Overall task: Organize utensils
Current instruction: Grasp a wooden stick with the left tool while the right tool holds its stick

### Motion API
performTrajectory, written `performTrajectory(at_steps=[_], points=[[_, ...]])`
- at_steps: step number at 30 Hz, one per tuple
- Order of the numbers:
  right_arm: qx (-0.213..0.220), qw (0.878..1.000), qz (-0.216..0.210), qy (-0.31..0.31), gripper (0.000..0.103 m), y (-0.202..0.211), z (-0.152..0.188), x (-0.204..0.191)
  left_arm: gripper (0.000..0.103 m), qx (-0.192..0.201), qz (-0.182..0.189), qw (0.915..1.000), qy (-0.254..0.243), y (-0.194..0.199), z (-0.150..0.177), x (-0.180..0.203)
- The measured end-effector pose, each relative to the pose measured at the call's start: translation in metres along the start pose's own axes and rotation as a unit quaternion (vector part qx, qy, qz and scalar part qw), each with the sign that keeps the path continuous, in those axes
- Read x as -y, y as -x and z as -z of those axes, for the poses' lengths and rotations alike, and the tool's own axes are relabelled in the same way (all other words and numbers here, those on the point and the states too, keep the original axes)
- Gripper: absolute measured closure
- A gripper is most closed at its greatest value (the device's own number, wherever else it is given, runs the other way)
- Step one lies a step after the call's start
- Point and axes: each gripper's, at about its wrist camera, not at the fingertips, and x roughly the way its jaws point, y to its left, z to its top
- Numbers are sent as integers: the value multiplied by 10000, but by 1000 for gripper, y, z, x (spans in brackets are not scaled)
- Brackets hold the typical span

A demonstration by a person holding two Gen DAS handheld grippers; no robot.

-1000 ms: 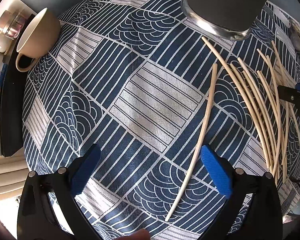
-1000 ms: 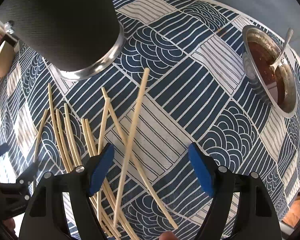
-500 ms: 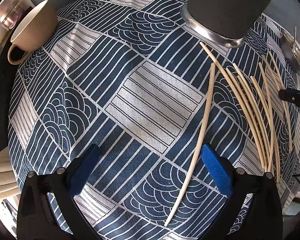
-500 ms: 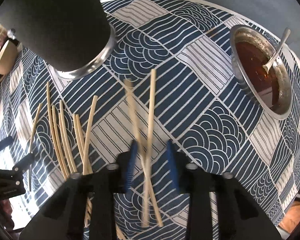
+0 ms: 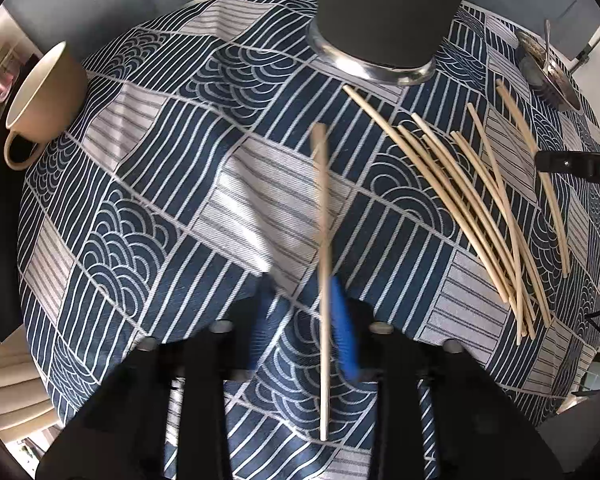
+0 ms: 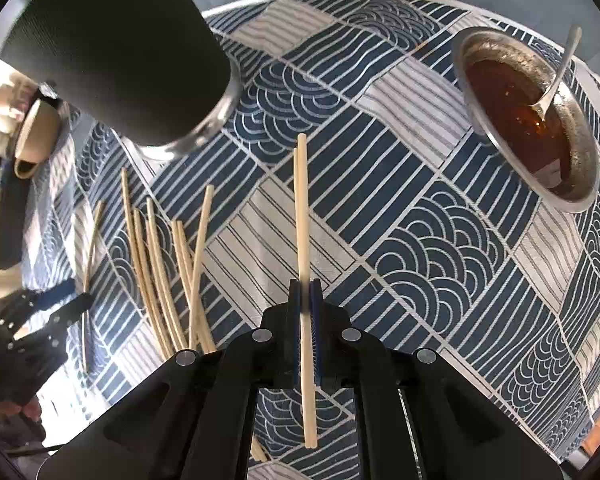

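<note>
Pale wooden chopsticks lie on a blue patterned tablecloth [image 5: 148,208]. My left gripper [image 5: 300,332] is closing, motion-blurred, with one chopstick [image 5: 323,220] between its blue pads. My right gripper [image 6: 305,328] is shut on two chopsticks [image 6: 301,208] that point straight ahead above the cloth. Several loose chopsticks [image 5: 472,208] lie to the left gripper's right; in the right wrist view they [image 6: 160,272] lie to the left. A tall dark utensil holder [image 5: 392,12] with a metal base stands at the far side, also in the right wrist view [image 6: 124,48].
A beige mug [image 5: 40,96] stands at the far left. A metal bowl [image 6: 580,184] of brown sauce with a spoon [image 6: 556,76] sits at the right. Dark boxes and clutter lie beyond the table's left edge.
The right gripper shut on two chopsticks and lifted them. The left gripper's pads moved together around the single chopstick, which now points straight ahead.
</note>
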Motion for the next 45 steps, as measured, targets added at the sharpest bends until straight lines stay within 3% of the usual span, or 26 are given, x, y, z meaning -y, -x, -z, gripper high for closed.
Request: performTrajectory(at_steps=[1,4,9,12,16,17,21,30,45], points=[[20,10000,-33,-28,98,3,1,1,91,-34,26,10000,38,0,0,-4],[65,9997,-186,-153,98,17,-2,13,97,-155,203,9994,223,0,2,-23],[225,9984,-439,-275,98,52,0,47,98,-160,-35,9998,112,2,13,-33],[218,9973,-629,-298,98,62,11,46,98,-93,85,9998,159,14,25,-33],[47,9995,-283,-140,98,34,18,28,98,-26,-11,9999,127,20,37,-35],[-12,9991,-357,-206,98,27,21,28,98,-33,54,9998,165,21,40,-37],[-103,9999,-12,0,98,19,33,26,98,-118,205,9991,352,28,51,-38],[-92,9999,-122,18,98,25,41,32,98,-122,351,9981,494,49,73,-51],[211,9981,-575,-116,98,62,63,50,98,-177,660,9952,706,59,72,-54]])
